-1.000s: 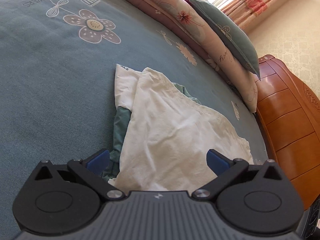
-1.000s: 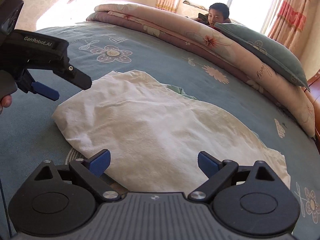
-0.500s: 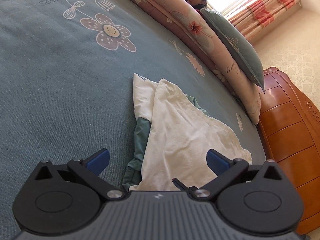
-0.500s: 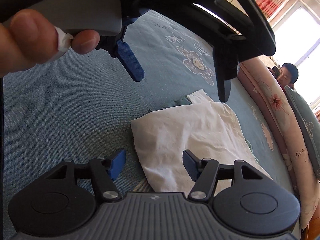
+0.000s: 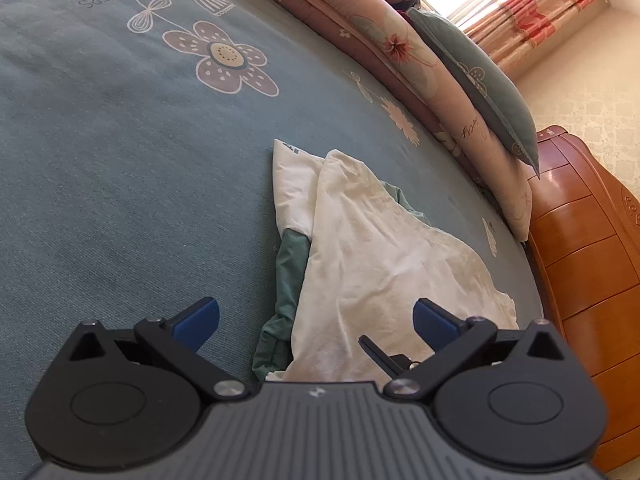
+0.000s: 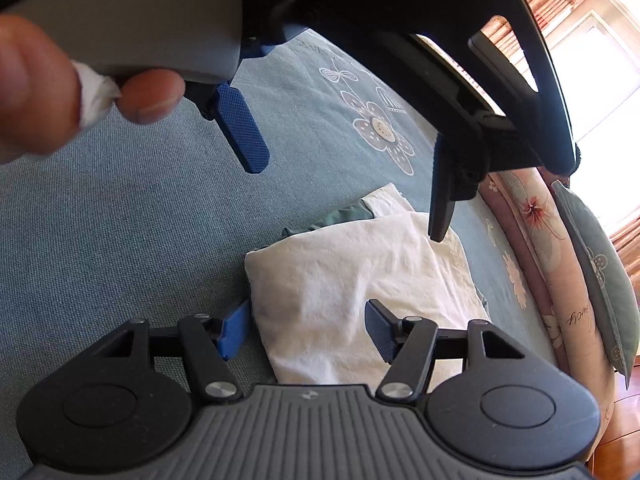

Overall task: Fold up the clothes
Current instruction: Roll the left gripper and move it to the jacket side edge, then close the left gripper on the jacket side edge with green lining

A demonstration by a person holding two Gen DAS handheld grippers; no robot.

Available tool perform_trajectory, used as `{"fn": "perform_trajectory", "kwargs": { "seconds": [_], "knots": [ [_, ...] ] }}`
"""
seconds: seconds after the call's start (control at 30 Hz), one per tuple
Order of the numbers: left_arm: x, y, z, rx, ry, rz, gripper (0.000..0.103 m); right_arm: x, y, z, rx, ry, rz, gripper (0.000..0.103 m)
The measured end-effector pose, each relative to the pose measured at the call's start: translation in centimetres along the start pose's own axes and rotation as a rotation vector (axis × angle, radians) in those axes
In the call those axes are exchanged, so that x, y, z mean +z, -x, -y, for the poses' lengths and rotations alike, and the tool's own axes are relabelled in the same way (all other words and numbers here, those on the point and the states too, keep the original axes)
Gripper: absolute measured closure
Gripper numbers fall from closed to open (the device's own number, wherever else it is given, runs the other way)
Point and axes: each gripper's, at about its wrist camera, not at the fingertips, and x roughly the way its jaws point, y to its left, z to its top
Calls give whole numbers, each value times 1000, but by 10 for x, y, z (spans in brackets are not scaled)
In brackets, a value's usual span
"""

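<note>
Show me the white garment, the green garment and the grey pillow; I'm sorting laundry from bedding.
white garment [image 5: 372, 264]: left wrist view, its middle.
green garment [image 5: 290, 272]: left wrist view, exposed left edge.
grey pillow [image 5: 476, 88]: left wrist view, its face.

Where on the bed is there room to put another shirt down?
The bedspread lies bare from the white garment's left edge past the flower print. Between the garment and the rolled quilt only a narrow strip is free.
</note>
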Motion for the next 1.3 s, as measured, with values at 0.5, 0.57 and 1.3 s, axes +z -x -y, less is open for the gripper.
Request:
{"fn": "perform_trajectory", "kwargs": {
  "seconds": [0.5,0.57,1.3],
  "knots": [
    [-1,-12,-13,-76,107,-40,1,3,14,4,2,-84,26,56],
    [-1,-16,-20,-100,153,-49,1,4,20,9,8,-104,33,67],
    [-3,-62,-25,-493,312,-91,1,-19,14,11,-71,-83,8,44]
  ]
}}
